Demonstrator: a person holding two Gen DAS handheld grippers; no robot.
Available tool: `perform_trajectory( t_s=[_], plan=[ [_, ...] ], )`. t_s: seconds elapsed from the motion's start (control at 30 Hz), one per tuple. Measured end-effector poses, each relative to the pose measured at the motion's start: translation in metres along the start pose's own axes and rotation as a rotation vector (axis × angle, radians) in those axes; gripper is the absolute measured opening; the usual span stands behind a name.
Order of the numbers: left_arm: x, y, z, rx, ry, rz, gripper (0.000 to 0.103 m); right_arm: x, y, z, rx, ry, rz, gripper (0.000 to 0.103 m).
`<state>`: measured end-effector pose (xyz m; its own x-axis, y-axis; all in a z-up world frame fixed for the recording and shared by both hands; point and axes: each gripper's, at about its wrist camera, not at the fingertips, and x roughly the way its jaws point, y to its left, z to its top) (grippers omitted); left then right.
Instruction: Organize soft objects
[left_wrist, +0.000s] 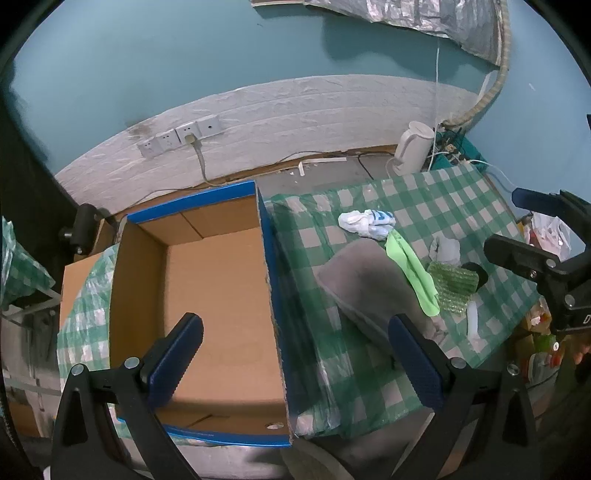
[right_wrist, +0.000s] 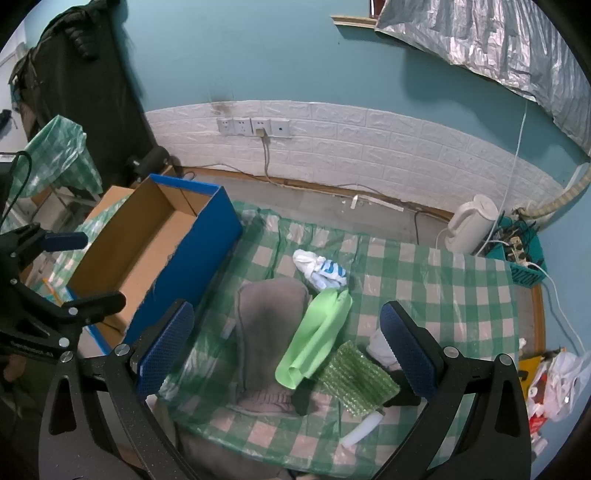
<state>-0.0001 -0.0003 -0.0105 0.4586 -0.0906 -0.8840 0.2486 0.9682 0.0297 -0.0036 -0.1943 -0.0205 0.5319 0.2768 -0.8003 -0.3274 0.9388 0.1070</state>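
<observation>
A blue cardboard box stands open and empty at the left of a green checked cloth. On the cloth lie a grey garment, a light green cloth, a white and blue bundle, a green bubble-wrap piece, a black sock and a white item. My left gripper is open, over the box's right wall. My right gripper is open above the grey garment and green cloth.
A white kettle stands at the back right beside a teal basket of cables. Wall sockets with a plugged cord sit behind. A white plastic bag lies off the right edge. A white tube lies near the front.
</observation>
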Motion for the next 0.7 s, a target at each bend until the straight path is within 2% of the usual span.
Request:
perform_trajectory(
  t_s=[0.7],
  plan=[
    [-0.0001,-0.0072,0.0013,0.015,0.008,-0.033,0.102,0.0025,-0.0009,-0.0039,-0.009,0.019,-0.007,0.101]
  ],
)
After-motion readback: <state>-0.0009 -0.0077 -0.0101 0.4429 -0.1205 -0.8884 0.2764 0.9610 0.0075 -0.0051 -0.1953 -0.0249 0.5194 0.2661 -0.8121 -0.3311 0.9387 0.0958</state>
